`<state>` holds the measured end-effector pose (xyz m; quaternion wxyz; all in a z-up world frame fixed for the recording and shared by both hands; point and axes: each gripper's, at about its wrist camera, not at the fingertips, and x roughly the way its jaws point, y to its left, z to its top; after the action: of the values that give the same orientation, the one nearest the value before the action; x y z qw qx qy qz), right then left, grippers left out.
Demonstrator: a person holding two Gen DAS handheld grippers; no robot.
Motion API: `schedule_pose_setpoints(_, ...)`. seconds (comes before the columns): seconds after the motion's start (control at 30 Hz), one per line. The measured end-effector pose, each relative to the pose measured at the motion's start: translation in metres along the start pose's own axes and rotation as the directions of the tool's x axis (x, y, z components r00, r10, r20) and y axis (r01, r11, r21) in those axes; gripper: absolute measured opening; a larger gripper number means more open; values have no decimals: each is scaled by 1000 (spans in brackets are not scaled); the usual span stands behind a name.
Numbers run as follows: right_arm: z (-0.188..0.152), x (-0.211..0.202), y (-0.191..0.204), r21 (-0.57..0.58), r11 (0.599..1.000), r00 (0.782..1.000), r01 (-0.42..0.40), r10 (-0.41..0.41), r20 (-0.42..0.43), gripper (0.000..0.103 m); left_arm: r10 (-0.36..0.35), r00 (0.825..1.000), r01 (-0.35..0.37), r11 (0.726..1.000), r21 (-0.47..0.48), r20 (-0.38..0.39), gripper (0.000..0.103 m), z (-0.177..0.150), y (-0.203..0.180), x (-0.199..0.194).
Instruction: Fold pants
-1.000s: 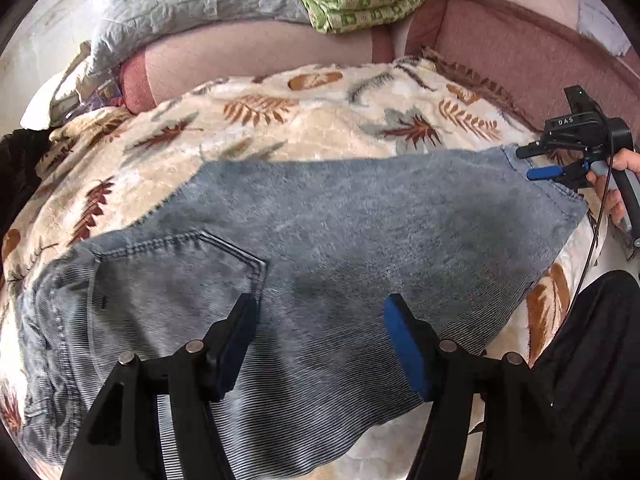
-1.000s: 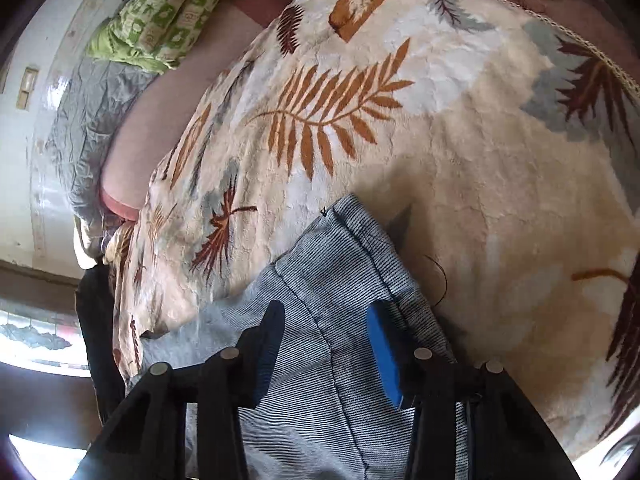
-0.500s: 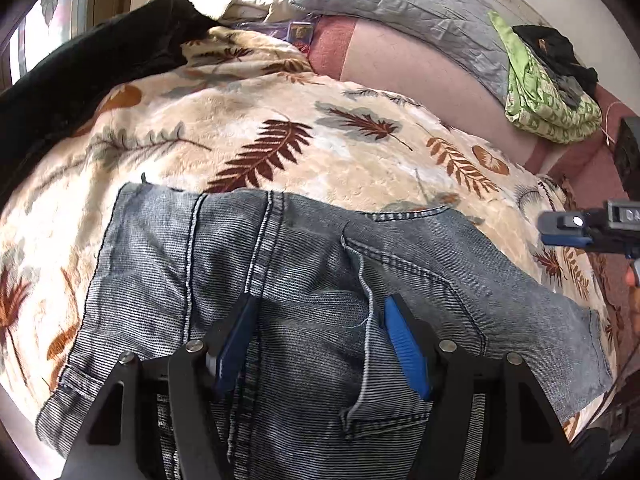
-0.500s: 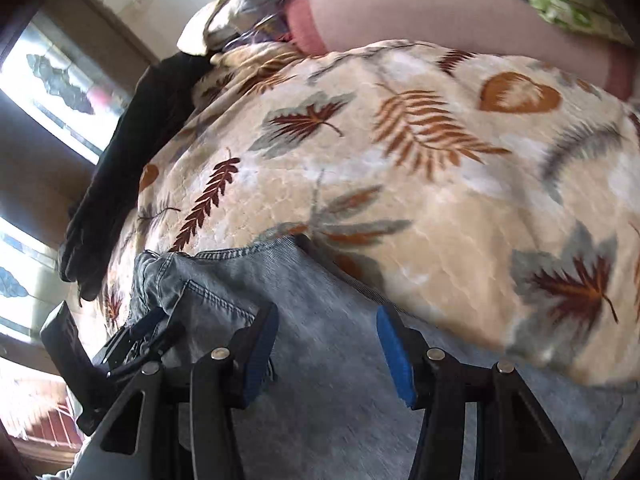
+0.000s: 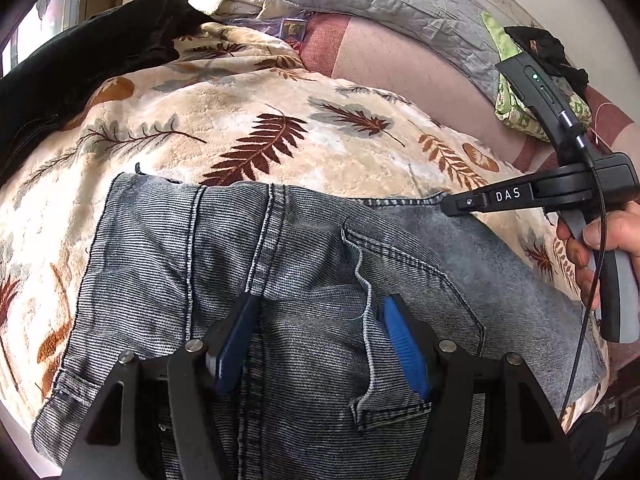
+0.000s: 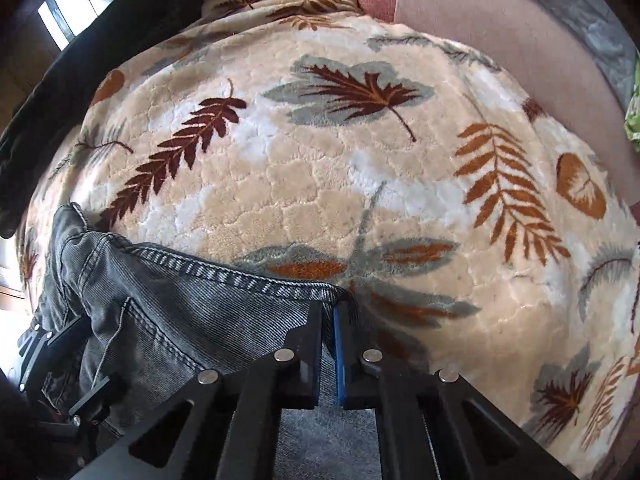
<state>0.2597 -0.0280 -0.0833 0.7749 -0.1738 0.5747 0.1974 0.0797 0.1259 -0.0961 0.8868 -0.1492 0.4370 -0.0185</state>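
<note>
The jeans lie flat on a leaf-print blanket that covers a bed; waist end w/ belt loops and back pocket faces the left-wrist view, denim grey-blue and faded. Top edge of the jeans runs straight across the blanket, a folded layer showing at the right of the pocket.

Left tongs hang over the jeans at the pocket's left seam, blue pads spread wide, nothing pinched btwn them; can't tell if the tips touch the cloth.

Right tongs sit at the jeans' far hem edge, jaws pressed together w/ the denim edge caught btwn the pads. From the left view the same tool's black tip meets the jeans' upper right corner, a hand wrapped on its grey handle, a cable trailing down.

Beyond the jeans: a black jacket left of them on the blanket's edge, a grey quilted pillow behind, a pink cushion under it, a green patterned cloth to the far right behind the jeans.
</note>
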Motion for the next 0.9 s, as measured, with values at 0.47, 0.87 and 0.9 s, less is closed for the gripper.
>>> schedule_pose_setpoints(0.47,-15,-16,-37,158,986,987,59,-81,135,6,14,1000,-14,1000,17,-1,67,-2,-2,0)
schedule_pose_setpoints(0.87,-54,13,-33,359,892,961,-275,262,84,7,42,999,-43,999,34,10,68,-4,-7,0)
schedule_pose_setpoints(0.9,-55,3,-30,333,908,967,-255,234,103,7,45,999,-45,998,38,11,68,-4,-7,0)
